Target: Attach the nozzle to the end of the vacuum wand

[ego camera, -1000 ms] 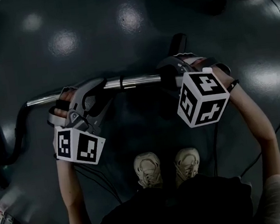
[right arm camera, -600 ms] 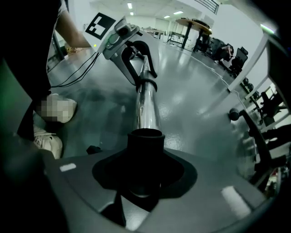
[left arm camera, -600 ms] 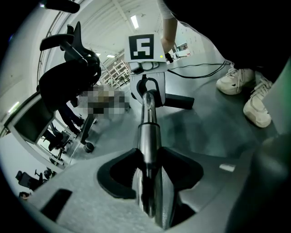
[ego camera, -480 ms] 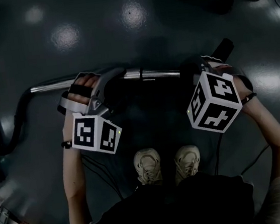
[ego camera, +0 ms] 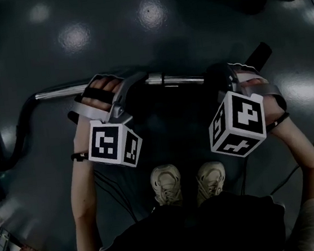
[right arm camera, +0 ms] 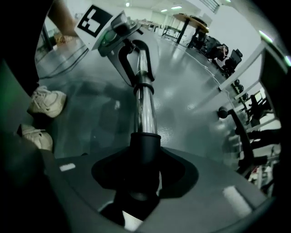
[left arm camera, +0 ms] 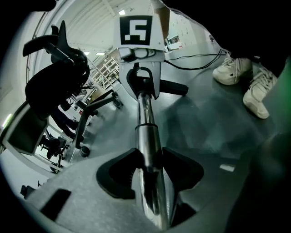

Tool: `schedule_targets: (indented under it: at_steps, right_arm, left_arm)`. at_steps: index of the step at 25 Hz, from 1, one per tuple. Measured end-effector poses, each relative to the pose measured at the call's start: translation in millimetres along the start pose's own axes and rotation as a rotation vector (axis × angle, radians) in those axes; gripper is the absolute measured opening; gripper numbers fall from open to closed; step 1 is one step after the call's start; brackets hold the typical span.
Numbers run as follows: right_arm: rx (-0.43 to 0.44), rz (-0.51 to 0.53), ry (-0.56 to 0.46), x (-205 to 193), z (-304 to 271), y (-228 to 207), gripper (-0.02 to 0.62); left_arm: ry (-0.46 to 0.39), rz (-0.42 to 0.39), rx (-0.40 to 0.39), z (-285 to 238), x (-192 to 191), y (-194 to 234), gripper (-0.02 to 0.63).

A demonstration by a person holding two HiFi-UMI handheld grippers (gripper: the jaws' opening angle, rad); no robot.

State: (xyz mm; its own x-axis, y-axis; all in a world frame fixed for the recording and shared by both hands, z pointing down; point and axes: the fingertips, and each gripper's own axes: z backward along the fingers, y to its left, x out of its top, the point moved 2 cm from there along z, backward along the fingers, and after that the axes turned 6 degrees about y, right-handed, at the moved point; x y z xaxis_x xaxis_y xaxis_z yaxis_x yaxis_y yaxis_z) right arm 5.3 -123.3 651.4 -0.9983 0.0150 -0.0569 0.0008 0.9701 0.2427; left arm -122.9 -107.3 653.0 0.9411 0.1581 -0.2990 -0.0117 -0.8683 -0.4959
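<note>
In the head view a chrome vacuum wand (ego camera: 177, 81) lies level above the floor between my two hands. My left gripper (ego camera: 131, 84) is shut on it; in the left gripper view the chrome tube (left arm camera: 146, 136) runs between the black pads (left arm camera: 122, 175) toward the right gripper (left arm camera: 138, 54). My right gripper (ego camera: 225, 79) is shut on the black nozzle (ego camera: 259, 55), whose collar (right arm camera: 145, 143) sits over the wand's end (right arm camera: 143, 104). Its jaws have just been opening a little, with the nozzle still between the pads. How deep the collar sits is hidden.
A black hose (ego camera: 12, 145) curves from the wand's left end to the floor. My shoes (ego camera: 165, 184) stand below the wand, with cables (ego camera: 111, 193) beside them. Office chairs (left arm camera: 54, 68) and desks stand farther off on the glossy grey floor (ego camera: 151, 32).
Both grippers and the wand have shifted right in the head view. The nozzle's black end has swung from pointing up to pointing up and right, closer to the wand's line.
</note>
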Motion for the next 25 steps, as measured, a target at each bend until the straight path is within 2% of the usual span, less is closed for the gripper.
schedule_targets:
  at_steps: [2,3,6,7,9,13,15,17,20,23,25]
  right_arm:
    - [-0.060,0.070,0.068,2.0,-4.9,0.3,0.184]
    - [-0.058,0.109,0.071,3.7,-6.5,2.2,0.183]
    - [0.051,0.210,-0.013,5.9,-8.8,10.4,0.189]
    - [0.081,0.215,-0.031,5.7,-10.5,10.2,0.190]
    - [0.087,0.192,-0.029,4.7,-15.4,6.8,0.187]
    - [0.116,0.124,-0.038,1.6,-21.8,8.7,0.183]
    - [0.117,0.110,-0.049,2.1,-22.1,8.8,0.183]
    - [0.109,0.113,-0.050,3.7,-21.2,8.9,0.183]
    - [0.107,0.123,-0.047,3.8,-19.6,10.4,0.183]
    - [0.108,0.122,-0.057,3.7,-14.0,10.1,0.183]
    - [0.124,0.107,-0.067,3.0,-9.2,10.1,0.183]
  left_arm:
    - [0.012,-0.023,-0.014,-6.8,1.0,-3.2,0.189]
    - [-0.009,-0.012,-0.021,-7.9,4.0,-4.7,0.190]
    - [-0.127,0.091,-0.030,-6.2,18.0,-6.0,0.183]
    - [-0.144,0.108,-0.024,-7.4,21.5,-5.3,0.180]
    - [-0.156,0.110,-0.019,-12.2,27.1,-3.9,0.178]
    - [-0.158,0.057,-0.022,-14.8,36.7,-6.2,0.181]
    - [-0.131,0.052,0.012,-9.9,31.8,-3.6,0.210]
    - [-0.080,0.081,0.048,-0.3,12.3,-1.5,0.254]
    - [0.043,0.082,0.080,8.6,-30.9,-6.0,0.240]
    - [0.174,0.006,0.078,-1.4,-70.4,-11.0,0.237]
    - [0.195,-0.023,0.076,-14.5,-82.1,-13.6,0.216]
